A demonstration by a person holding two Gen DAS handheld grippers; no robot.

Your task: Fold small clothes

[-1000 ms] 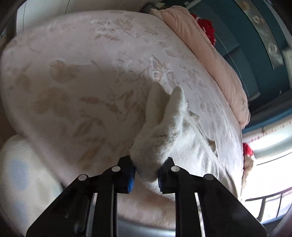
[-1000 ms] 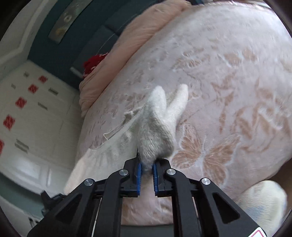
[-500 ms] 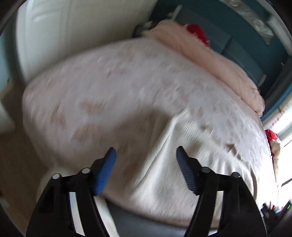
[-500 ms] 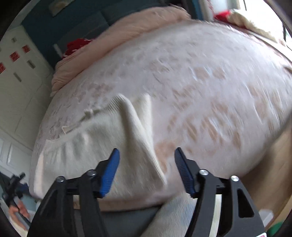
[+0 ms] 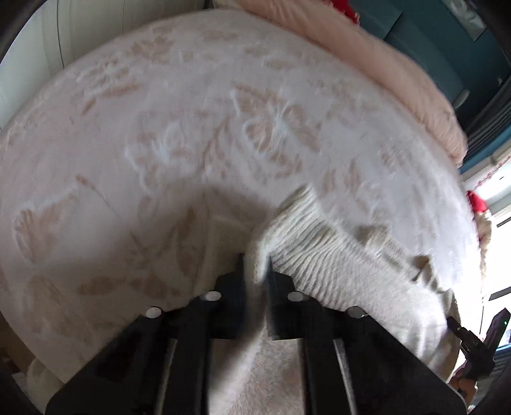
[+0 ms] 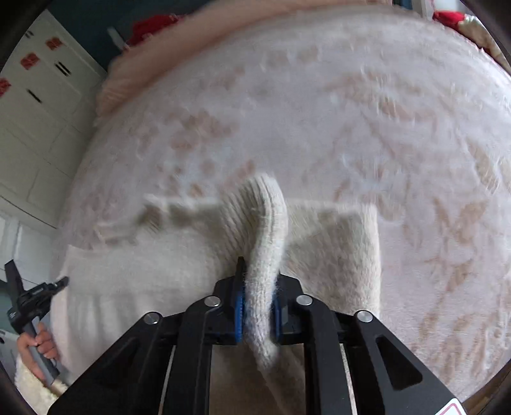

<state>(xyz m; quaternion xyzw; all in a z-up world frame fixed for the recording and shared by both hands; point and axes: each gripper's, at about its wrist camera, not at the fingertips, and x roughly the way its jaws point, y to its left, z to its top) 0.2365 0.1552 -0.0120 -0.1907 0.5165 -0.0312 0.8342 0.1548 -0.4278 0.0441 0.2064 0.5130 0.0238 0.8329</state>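
A cream knitted garment (image 6: 335, 252) lies spread on the pale floral bedspread (image 6: 319, 111). My right gripper (image 6: 258, 303) is shut on a raised ribbed fold of it, which stands up between the blue pads. In the left wrist view my left gripper (image 5: 255, 271) is shut on the garment's near edge (image 5: 319, 242), with ribbed knit bunched to the right of the fingers. The left gripper's handle and the hand holding it show at the left edge of the right wrist view (image 6: 28, 306).
A pink quilt (image 5: 383, 64) lies rolled along the far side of the bed. White cupboards (image 6: 32, 111) stand to the left in the right wrist view. Red items (image 6: 150, 25) sit beyond the quilt. A dark tool (image 5: 472, 344) shows at the right.
Both grippers let go of the garment and opened half a second ago. Now both have closed again on its near edge, lower down on the bed.
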